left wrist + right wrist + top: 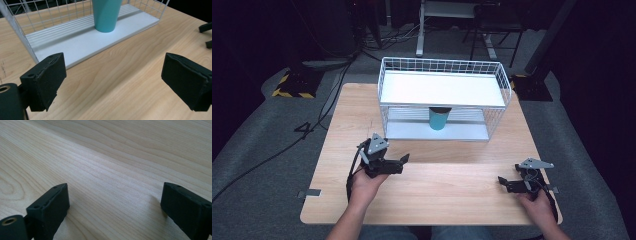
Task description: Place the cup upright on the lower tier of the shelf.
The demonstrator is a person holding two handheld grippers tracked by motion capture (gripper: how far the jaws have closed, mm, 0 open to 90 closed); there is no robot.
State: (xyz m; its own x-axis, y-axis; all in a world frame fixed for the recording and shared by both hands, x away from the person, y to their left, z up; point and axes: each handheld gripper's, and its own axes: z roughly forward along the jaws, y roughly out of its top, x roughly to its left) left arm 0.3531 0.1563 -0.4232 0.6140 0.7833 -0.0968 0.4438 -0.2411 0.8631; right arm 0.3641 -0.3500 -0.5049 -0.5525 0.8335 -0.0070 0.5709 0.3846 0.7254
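Two-tier white wire rack (443, 95) parked toward the far side of the wooden surface (432, 192), open front facing the person, so reaching in from this side looks easy enough. Teal cup (438, 119) standing upright on the lower shelf (82, 43), roughly mid-width, tucked right under the upper shelf; looks narrower at the base than higher up, though the top is cut off in the left gripper view so hard to say how close the rim gets to the shelf above. Left tool (394, 164) held low over the surface just in front of the rack's left front corner, angled toward the cup, jaws spread wide apart with nothing between them but bare wood. Probably lined up that way for a straight run at the cup. Right tool (508, 184) sitting down near the right front edge, well apart from the rack, also released and empty, jaws gaping over plain wood grain. Plenty of open room between the two tools and across the near half of the surface. Tight spots are the wire side walls and the low clearance under the top shelf, so any lift would likely have to come out forward first, not up.
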